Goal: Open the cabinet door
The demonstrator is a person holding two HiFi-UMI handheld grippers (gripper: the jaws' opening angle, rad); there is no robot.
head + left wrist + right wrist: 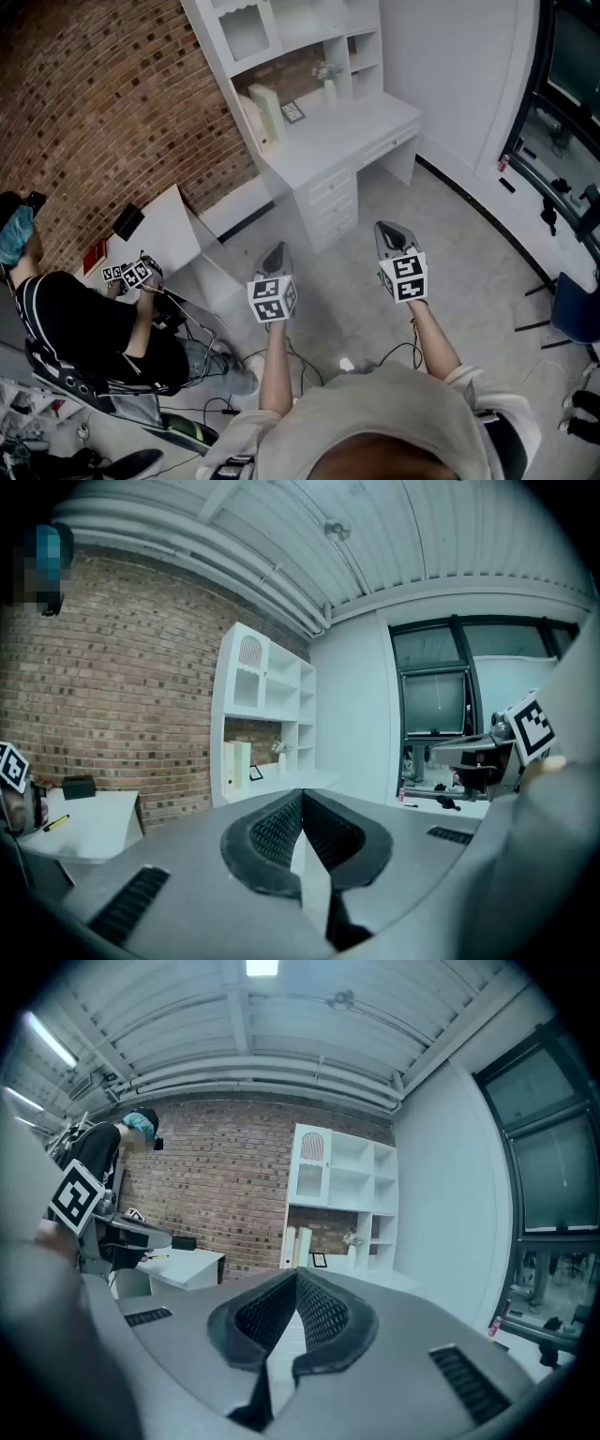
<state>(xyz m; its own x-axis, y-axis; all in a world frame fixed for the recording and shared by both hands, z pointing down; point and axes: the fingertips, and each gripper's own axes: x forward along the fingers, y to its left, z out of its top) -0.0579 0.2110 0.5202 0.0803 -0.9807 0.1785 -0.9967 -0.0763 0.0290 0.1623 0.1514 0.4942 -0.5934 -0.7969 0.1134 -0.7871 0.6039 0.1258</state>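
Observation:
A white desk with a shelf unit [309, 94] stands against the brick wall, a good way ahead of both grippers. Its cabinet door [246, 33], with an arched glass pane, is at the unit's upper left and is closed; it also shows in the left gripper view [247, 672] and the right gripper view [312, 1168]. My left gripper [275, 251] and right gripper [391, 232] are held side by side over the floor, pointing toward the desk. The left gripper [301, 794] is shut with nothing in it. So is the right gripper [296, 1275].
A seated person [84, 328] at the left holds another marked gripper beside a small white table [164, 225]. Cables [309, 361] lie on the floor near my feet. Drawers [333, 202] sit under the desk. Dark windows [572, 112] and a chair [574, 309] line the right side.

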